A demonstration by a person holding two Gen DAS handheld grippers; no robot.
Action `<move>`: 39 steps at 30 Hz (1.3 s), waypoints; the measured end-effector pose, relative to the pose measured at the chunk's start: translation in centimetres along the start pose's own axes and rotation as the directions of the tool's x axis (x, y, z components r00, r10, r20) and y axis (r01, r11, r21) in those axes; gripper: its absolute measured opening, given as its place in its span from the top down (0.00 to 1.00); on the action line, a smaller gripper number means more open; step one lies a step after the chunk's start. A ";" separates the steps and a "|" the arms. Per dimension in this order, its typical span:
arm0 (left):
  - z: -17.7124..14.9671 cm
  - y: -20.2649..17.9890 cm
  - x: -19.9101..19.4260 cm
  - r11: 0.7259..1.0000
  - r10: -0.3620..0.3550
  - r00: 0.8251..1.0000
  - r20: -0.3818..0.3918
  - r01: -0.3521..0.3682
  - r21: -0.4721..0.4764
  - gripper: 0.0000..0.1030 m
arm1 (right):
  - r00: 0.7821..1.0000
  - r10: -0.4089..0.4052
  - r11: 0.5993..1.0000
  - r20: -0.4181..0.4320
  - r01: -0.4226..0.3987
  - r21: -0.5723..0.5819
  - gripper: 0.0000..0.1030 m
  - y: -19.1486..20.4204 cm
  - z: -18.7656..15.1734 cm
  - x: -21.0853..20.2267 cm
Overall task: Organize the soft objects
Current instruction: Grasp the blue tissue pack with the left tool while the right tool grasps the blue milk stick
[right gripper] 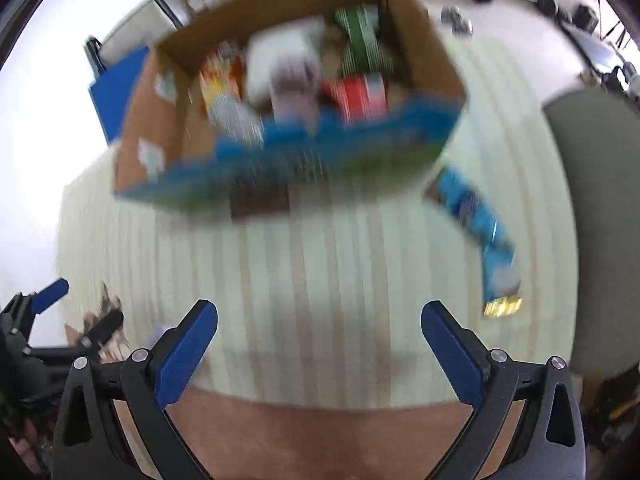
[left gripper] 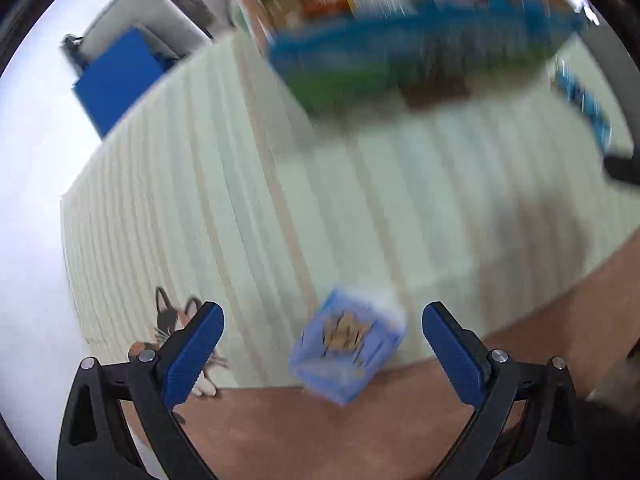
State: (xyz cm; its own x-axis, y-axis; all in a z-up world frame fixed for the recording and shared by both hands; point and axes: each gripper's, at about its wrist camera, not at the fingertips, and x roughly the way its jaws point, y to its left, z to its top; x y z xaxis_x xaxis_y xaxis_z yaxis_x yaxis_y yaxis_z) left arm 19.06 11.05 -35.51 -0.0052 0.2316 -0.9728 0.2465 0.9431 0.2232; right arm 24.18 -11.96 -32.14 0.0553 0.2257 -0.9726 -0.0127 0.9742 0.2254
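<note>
Blue packet lies between the wide-open (empty) left gripper.

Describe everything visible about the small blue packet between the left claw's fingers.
The small blue packet is a pale blue, soft-looking pouch with a tan and dark printed picture on its face; motion blur hides any lettering. It appears roughly square, tilted at an angle, with a whitish smear at its upper right corner. It sits at the near edge of the striped cream mat, overlapping the brown floor. It lies between the open fingers of the left claw, and neither pad touches it.
</note>
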 end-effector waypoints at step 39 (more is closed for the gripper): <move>2.2 -6.2 9.6 0.859 -0.316 0.934 -0.166 0.207 -0.469 0.27 | 0.959 -0.222 0.975 -0.177 0.215 -0.060 0.37 -14.3 5.7 8.3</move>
State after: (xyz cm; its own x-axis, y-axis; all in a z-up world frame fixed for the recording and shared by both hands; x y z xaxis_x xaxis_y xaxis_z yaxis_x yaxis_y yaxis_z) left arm 19.61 6.89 -46.34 -0.2435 -0.0417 -0.9690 -0.2438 0.9696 0.0196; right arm 30.49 -24.03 -43.11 -0.1210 -0.0001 -0.9927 -0.0606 0.9981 0.0073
